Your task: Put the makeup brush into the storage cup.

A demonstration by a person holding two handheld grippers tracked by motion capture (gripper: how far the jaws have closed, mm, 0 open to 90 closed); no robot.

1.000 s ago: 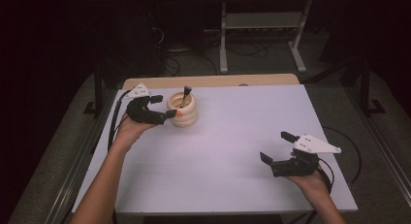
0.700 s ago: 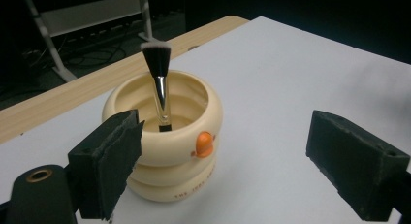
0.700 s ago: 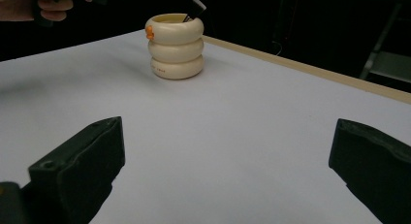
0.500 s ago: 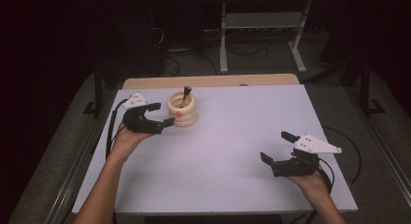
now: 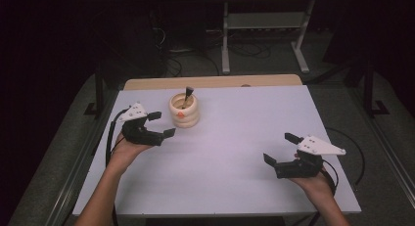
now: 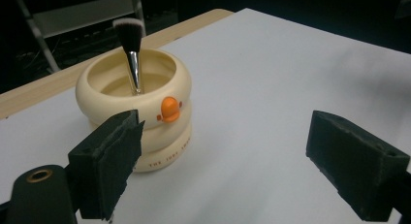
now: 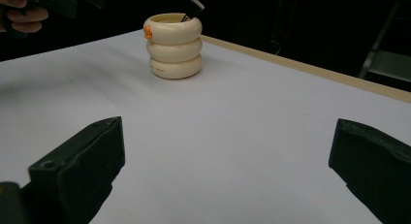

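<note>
A cream ribbed holder with an orange duck beak stands near the table's far left; a makeup brush rests inside it, bristles up. In the left gripper view the holder and brush sit just beyond the jaws. My left gripper hovers open just left of the holder, holding nothing. At the near right, my right gripper is open and empty above the table; from its view the holder stands far off at upper left.
The white table has a wooden strip along its far edge. A metal stand and cables lie on the dark floor beyond. Black cables trail from both grippers.
My left gripper has drawn back from the holder, moving left and toward the person, and now stands apart from it. The right gripper has stayed put.
</note>
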